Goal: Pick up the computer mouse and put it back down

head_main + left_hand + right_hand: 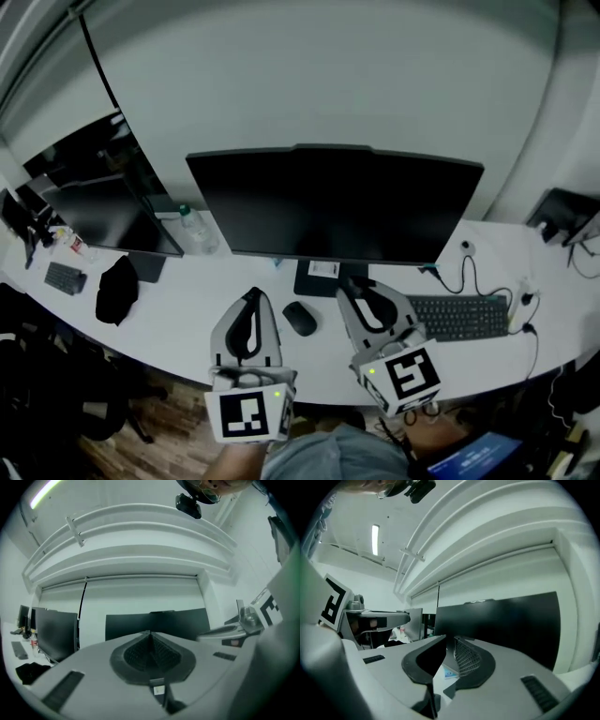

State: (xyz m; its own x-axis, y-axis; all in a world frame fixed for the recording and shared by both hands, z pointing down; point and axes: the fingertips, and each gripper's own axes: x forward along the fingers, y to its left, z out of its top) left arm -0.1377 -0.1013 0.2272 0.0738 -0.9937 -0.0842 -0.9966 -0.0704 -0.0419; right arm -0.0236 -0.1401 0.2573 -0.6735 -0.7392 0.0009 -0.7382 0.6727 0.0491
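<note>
The black computer mouse [300,319] lies on the white desk [187,300] in front of the monitor stand, and nothing is holding it. My left gripper [253,294] hovers just left of it, my right gripper [349,289] just right of it. Both point level at the big monitor [333,202]. In the left gripper view the left gripper [150,633] has its jaws pressed together with nothing between them. In the right gripper view the right gripper [448,641] shows a narrow gap between its jaws, and the gap holds nothing. Neither gripper view shows the mouse.
A black keyboard [459,317] lies right of the right gripper, with cables [473,267] behind it. At the left are a second monitor [112,211], a water bottle [197,230] and a black bundle [117,289]. The desk's front edge runs under the gripper cubes.
</note>
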